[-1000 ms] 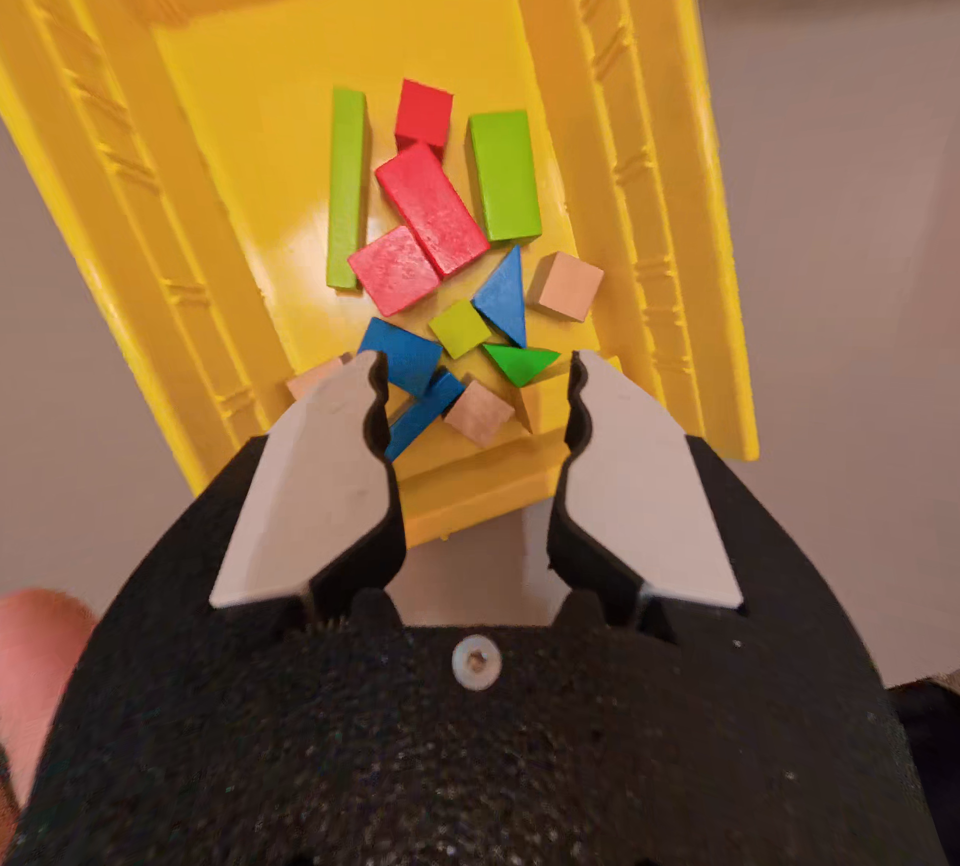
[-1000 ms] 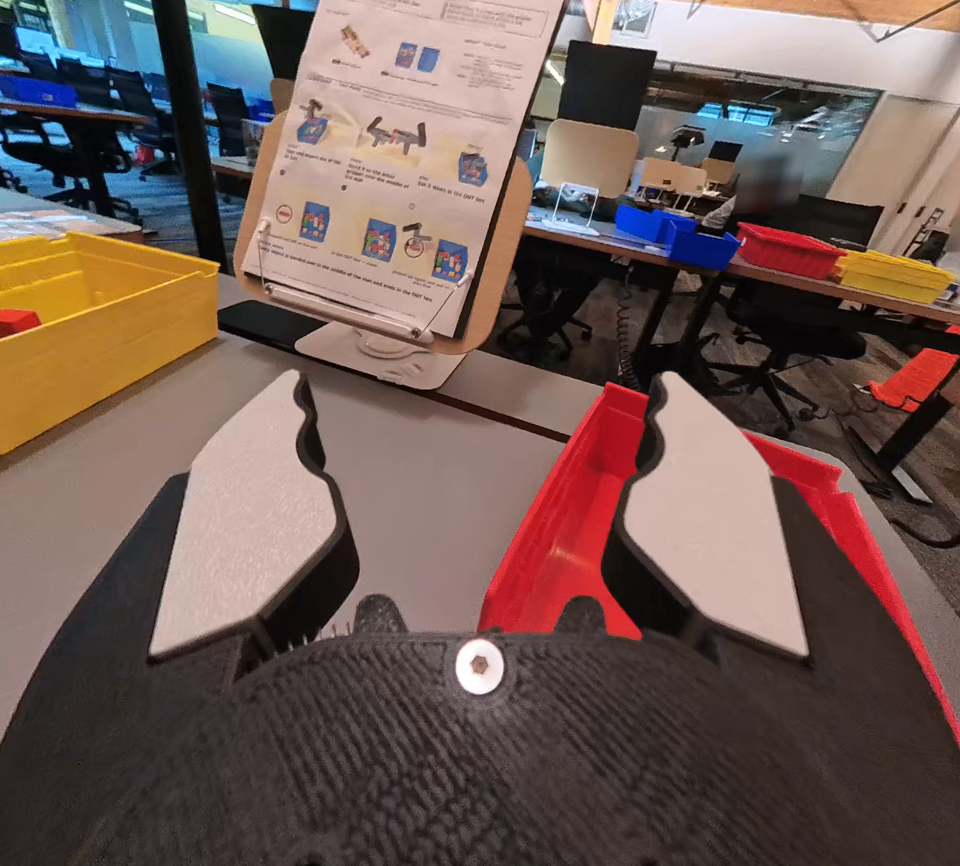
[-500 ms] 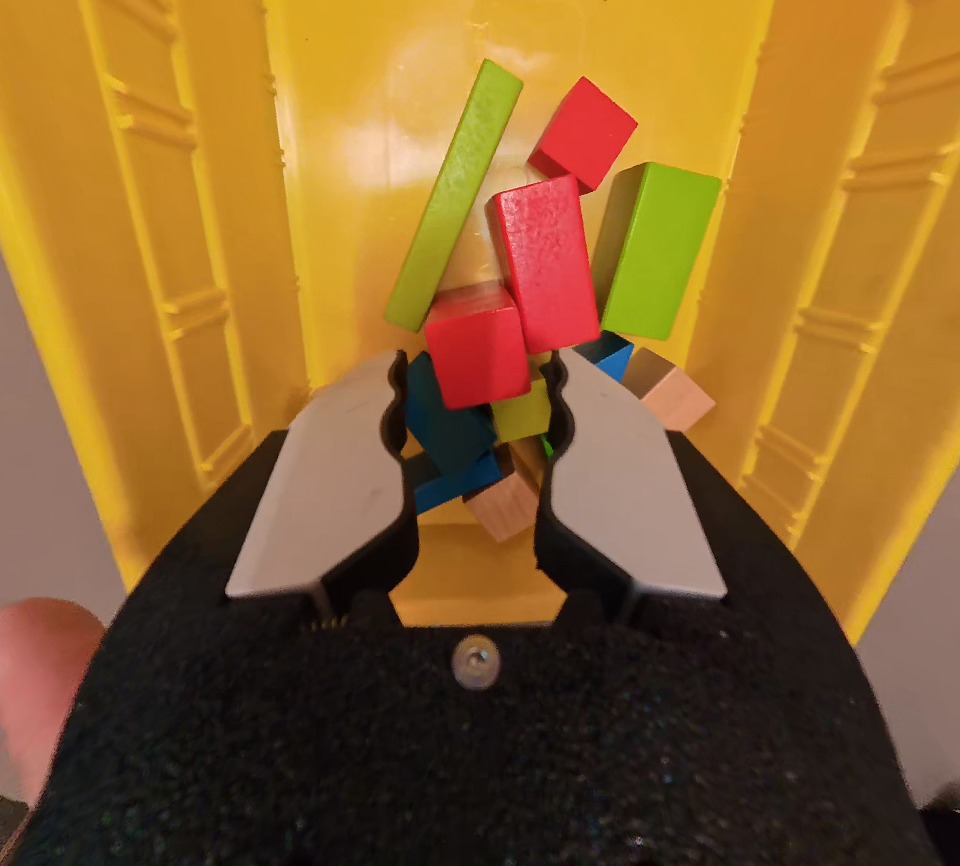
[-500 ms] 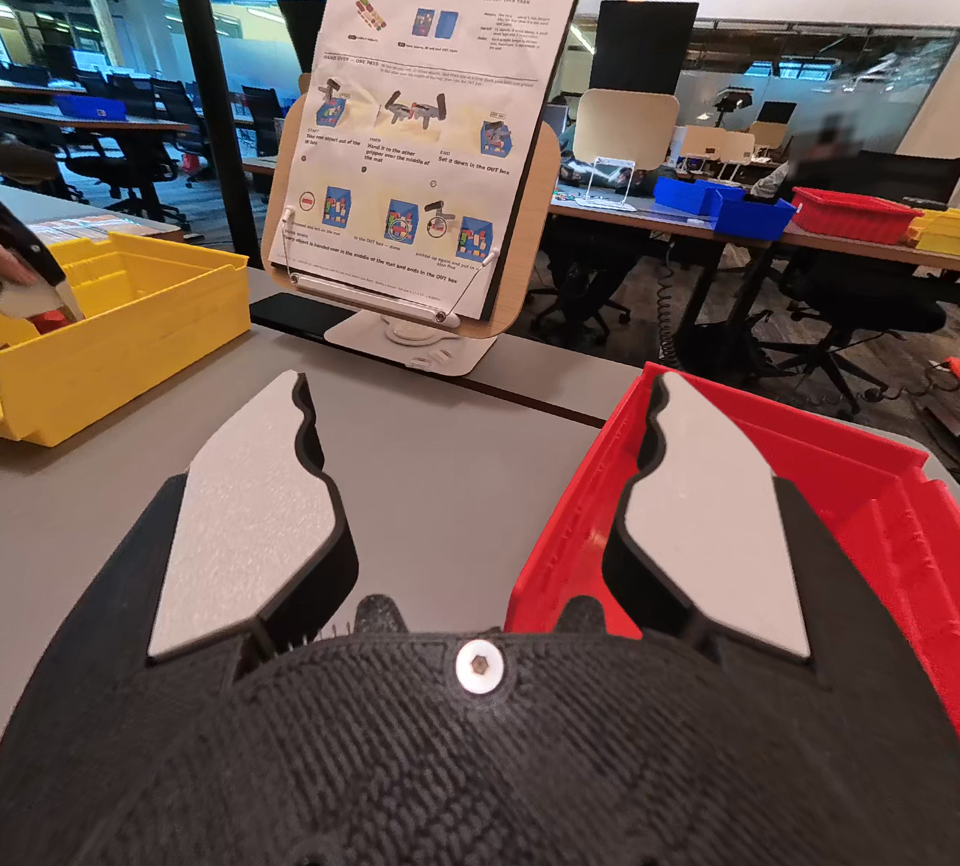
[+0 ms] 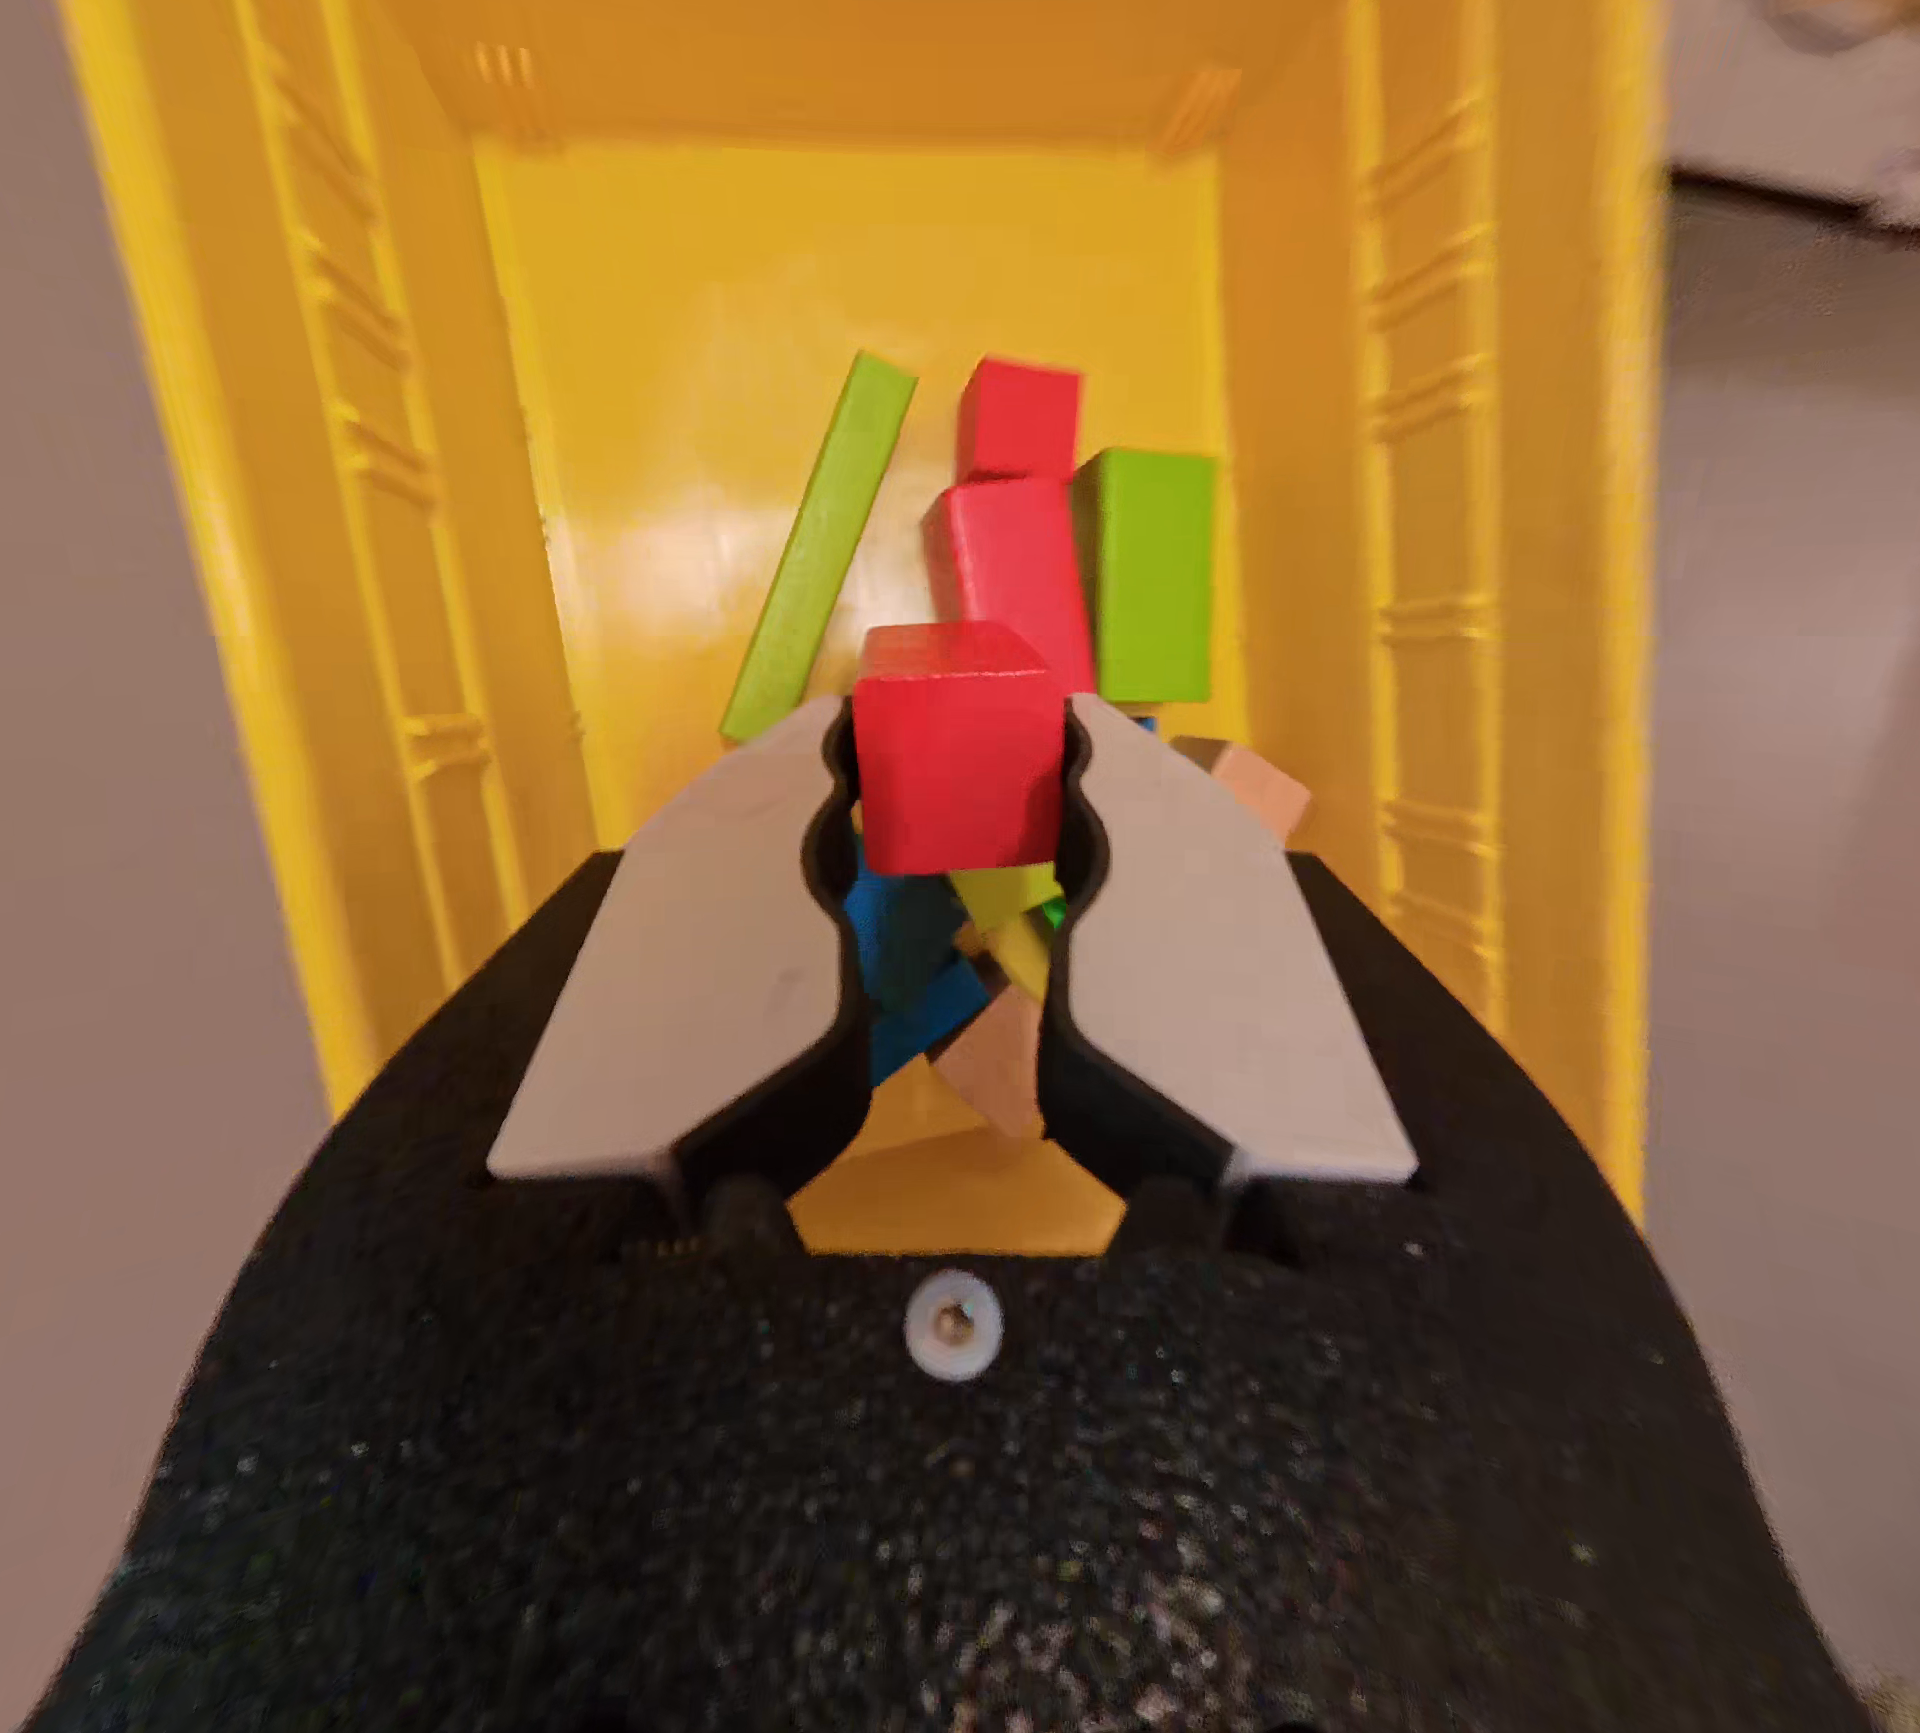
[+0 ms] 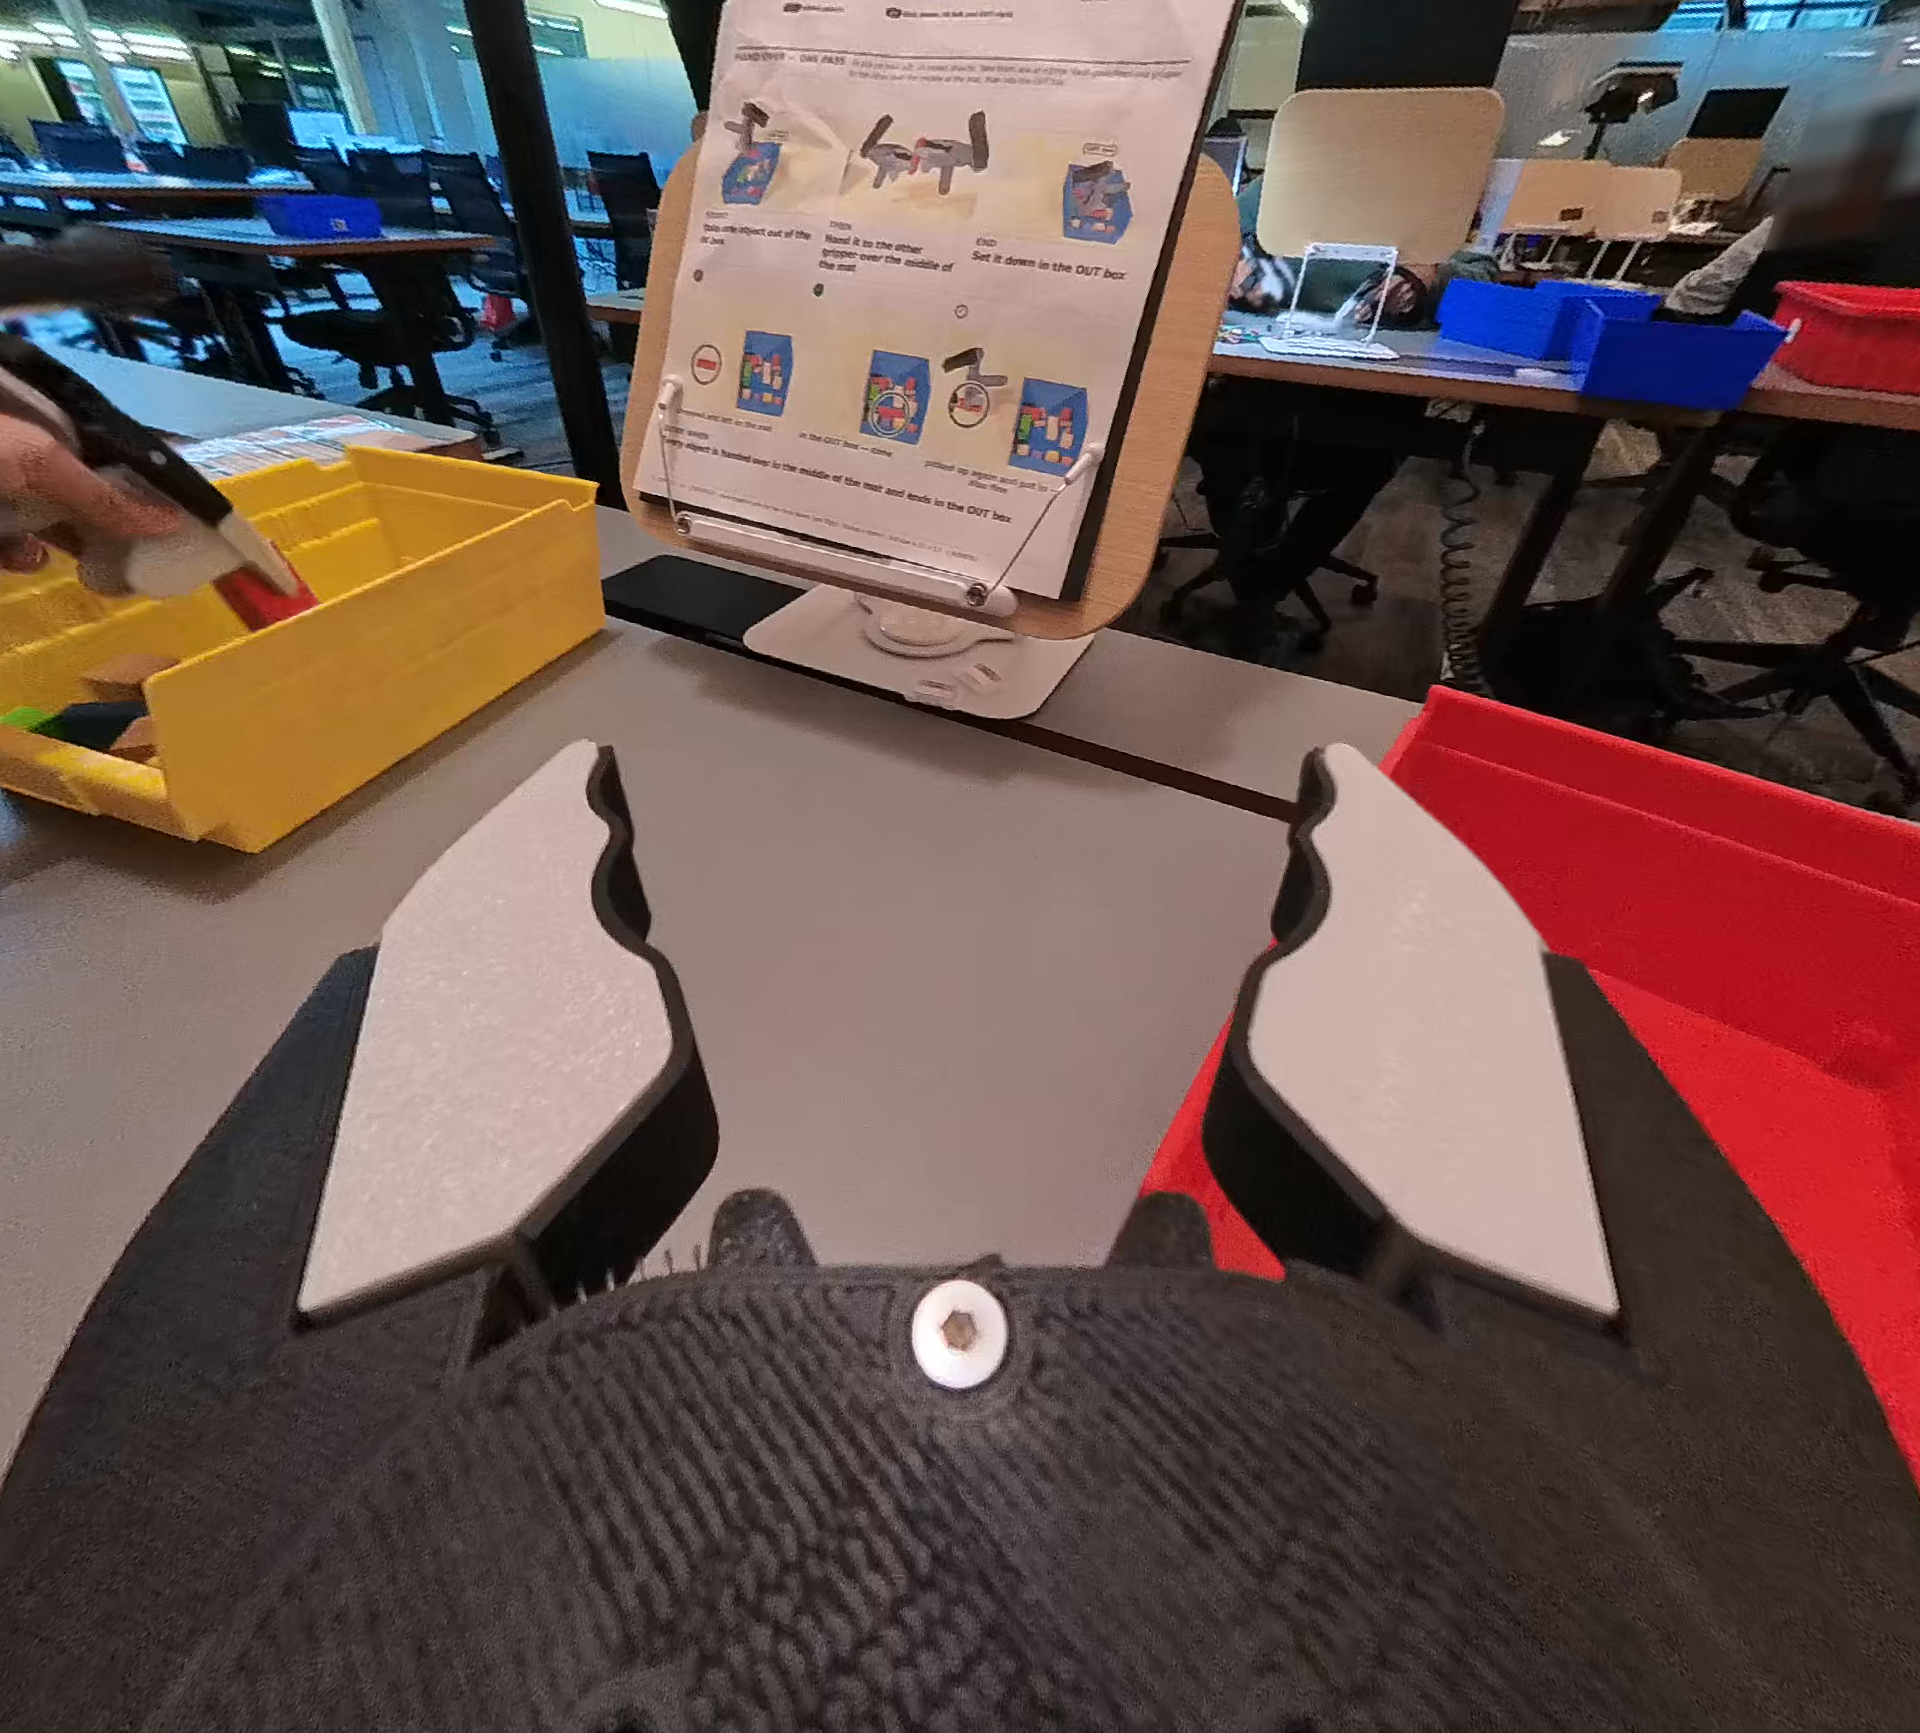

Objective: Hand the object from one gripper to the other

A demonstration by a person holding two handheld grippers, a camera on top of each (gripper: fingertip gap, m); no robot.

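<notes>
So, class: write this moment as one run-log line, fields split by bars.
left gripper: shut on red block, over yellow bin | right gripper: open, empty, over table | handover: not yet begun

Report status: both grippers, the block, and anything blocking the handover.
Left gripper shut on red block, fingers pressing both sides, over yellow bin. Right gripper open, empty, above grey table. Nothing between them.
</notes>
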